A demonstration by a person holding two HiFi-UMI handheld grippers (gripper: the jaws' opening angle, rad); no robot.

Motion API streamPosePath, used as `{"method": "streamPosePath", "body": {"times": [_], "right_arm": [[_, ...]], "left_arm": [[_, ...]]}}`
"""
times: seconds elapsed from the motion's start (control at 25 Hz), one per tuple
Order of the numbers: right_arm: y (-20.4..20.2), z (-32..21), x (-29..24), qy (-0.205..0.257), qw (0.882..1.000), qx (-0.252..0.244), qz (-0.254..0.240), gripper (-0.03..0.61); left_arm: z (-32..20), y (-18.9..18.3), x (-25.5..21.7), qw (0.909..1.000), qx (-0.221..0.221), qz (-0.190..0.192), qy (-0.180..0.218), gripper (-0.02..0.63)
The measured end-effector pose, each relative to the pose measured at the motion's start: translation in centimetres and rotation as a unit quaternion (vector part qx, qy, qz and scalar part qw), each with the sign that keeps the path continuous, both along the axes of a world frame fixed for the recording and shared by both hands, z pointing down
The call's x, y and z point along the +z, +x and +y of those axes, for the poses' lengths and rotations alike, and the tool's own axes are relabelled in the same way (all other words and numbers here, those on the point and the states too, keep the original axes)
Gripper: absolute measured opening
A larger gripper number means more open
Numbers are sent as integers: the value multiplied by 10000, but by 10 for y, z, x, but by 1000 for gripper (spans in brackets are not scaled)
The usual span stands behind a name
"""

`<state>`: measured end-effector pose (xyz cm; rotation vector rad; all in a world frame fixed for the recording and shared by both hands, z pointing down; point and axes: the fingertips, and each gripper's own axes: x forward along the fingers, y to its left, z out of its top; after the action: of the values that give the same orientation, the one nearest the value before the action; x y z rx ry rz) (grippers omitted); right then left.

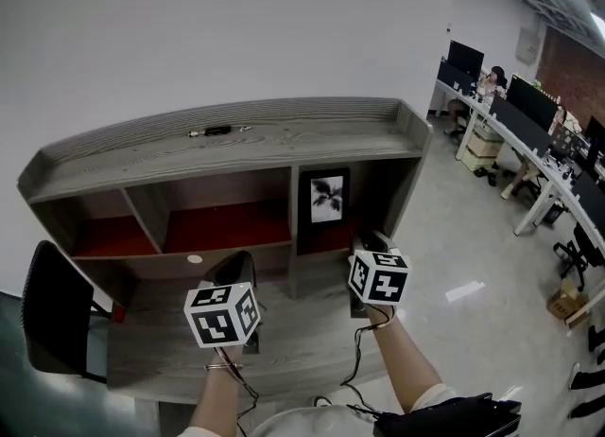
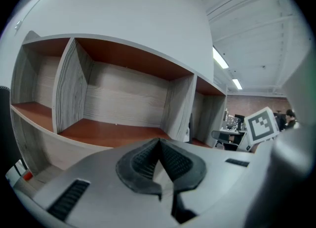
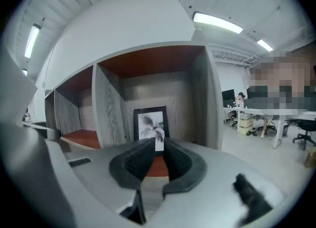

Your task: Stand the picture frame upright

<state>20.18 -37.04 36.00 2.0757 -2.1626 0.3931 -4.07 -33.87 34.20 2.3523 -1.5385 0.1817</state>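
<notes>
Pulling back straight seems wisest: the black rectangular picture frame (image 1: 324, 199) is standing upright in the right compartment of the grey wooden desk (image 1: 302, 331); you are holding the right gripper (image 3: 156, 146) slightly parted, the left gripper (image 2: 159, 146) closed, both empty.

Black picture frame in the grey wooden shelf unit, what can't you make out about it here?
- Black picture frame, bottom edge: right gripper view, covered by the right gripper.
- Its rear support: both views, behind the frame.
- Its printed image: too small in head view, blurred in right gripper view.
</notes>
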Motion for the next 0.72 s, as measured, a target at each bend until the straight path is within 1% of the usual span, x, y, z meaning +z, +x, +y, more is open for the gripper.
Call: {"method": "streamPosePath", "body": {"times": [0.12,0.28,0.52,0.72], "right_arm": [[-2,16,2,5,9999,101,53,58],[-6,39,6,37,9997,231,-57,40],[-11,76,25,-187,9997,143,-112,38],[-7,93,36,-360,9991,50,-212,37]], "left_arm": [[9,2,7,9999,120,-1,-51,12],[20,6,19,9994,320,0,-145,12],[31,21,44,9981,511,53,-353,12],[39,29,57,9980,485,31,-411,12]]}}
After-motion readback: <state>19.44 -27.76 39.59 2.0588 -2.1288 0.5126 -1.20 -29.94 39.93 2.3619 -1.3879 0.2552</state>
